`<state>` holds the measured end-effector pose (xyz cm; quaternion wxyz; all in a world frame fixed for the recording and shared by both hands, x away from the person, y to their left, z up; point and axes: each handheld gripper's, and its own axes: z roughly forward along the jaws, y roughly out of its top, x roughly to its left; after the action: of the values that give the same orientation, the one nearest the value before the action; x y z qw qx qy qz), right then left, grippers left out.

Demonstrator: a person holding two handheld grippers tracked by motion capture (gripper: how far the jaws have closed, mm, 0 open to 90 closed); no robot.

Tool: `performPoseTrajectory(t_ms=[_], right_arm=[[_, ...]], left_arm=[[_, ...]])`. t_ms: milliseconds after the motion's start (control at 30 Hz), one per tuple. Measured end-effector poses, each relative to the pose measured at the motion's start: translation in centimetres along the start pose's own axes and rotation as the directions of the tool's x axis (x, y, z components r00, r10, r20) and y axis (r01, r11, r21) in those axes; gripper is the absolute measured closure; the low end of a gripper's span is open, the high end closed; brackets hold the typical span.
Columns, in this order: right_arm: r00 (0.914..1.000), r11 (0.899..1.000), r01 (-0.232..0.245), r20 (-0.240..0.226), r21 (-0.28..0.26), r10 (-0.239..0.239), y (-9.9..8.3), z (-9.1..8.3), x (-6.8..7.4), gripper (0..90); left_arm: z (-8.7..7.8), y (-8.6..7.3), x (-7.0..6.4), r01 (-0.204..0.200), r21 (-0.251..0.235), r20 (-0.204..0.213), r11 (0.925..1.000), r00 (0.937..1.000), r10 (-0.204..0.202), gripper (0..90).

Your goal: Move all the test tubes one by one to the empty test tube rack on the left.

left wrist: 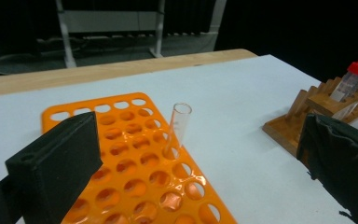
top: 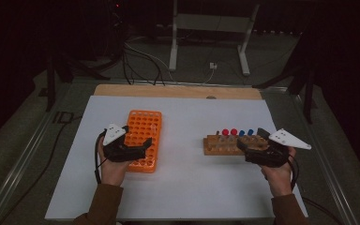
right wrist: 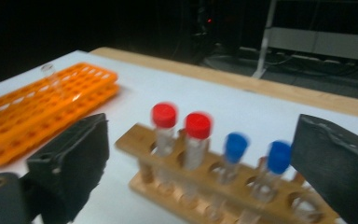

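Observation:
An orange tube rack (top: 143,136) lies left of centre on the white sheet. One clear uncapped tube (left wrist: 180,127) stands in it, a little tilted. My left gripper (top: 137,148) hovers over the rack's near end, open and holding nothing (left wrist: 200,177). A wooden rack (top: 227,144) at the right holds two red-capped tubes (right wrist: 164,116) and two blue-capped tubes (right wrist: 236,144). My right gripper (top: 253,146) is at the wooden rack's right end, open wide (right wrist: 203,168); the capped tubes stand ahead between its jaws, untouched.
The white sheet (top: 192,183) covers a wooden tabletop whose far edge (top: 178,91) shows. Beyond it are a white table frame (top: 211,28) and cables on a dark floor. Bare sheet lies between the two racks.

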<state>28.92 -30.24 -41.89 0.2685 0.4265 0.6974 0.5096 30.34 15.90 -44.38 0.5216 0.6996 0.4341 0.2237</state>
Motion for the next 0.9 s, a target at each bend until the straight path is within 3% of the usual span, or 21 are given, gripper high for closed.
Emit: performPoseTrajectory(t_ms=[167,233,300,333,467,500,900], right_arm=[[0.9983,0.999,-0.028,0.050,-0.015,0.029,0.6,-0.2,-0.9,17.2],[0.9952,0.999,-0.048,0.084,-0.013,0.049,0.6,-0.1,-1.6,28.2],[0.9939,0.998,-0.060,0.092,-0.013,0.061,0.5,-0.1,-1.9,31.6],[0.9905,0.997,-0.078,0.112,-0.016,0.080,0.2,0.0,-2.4,38.2],[0.9840,0.997,-0.083,0.159,0.001,0.082,-0.4,0.1,-3.1,46.9],[0.9806,0.995,-0.097,0.171,0.005,0.095,-0.7,0.2,-3.6,53.3],[0.9716,0.990,-0.085,0.229,0.113,0.057,-2.8,1.7,-4.4,68.2]], left_arm=[[-0.6,-0.2,0.4,0.022,-0.024,-0.006,0.9995,0.9997,-0.022,0.4],[-0.8,-0.3,0.4,0.024,-0.028,-0.010,0.9993,0.9997,-0.024,0.4],[-1.0,-0.4,0.4,0.030,-0.033,-0.013,0.9990,0.9995,-0.030,0.4],[-1.1,-0.4,0.4,0.029,-0.035,-0.013,0.9990,0.9995,-0.030,0.4],[-1.6,-0.5,0.5,0.038,-0.043,-0.019,0.9983,0.9991,-0.039,0.4],[-1.7,-0.5,0.5,0.043,-0.048,-0.019,0.9979,0.9988,-0.044,0.4],[-2.0,-0.5,0.2,0.038,-0.062,-0.032,0.9974,0.9987,-0.040,0.4]])
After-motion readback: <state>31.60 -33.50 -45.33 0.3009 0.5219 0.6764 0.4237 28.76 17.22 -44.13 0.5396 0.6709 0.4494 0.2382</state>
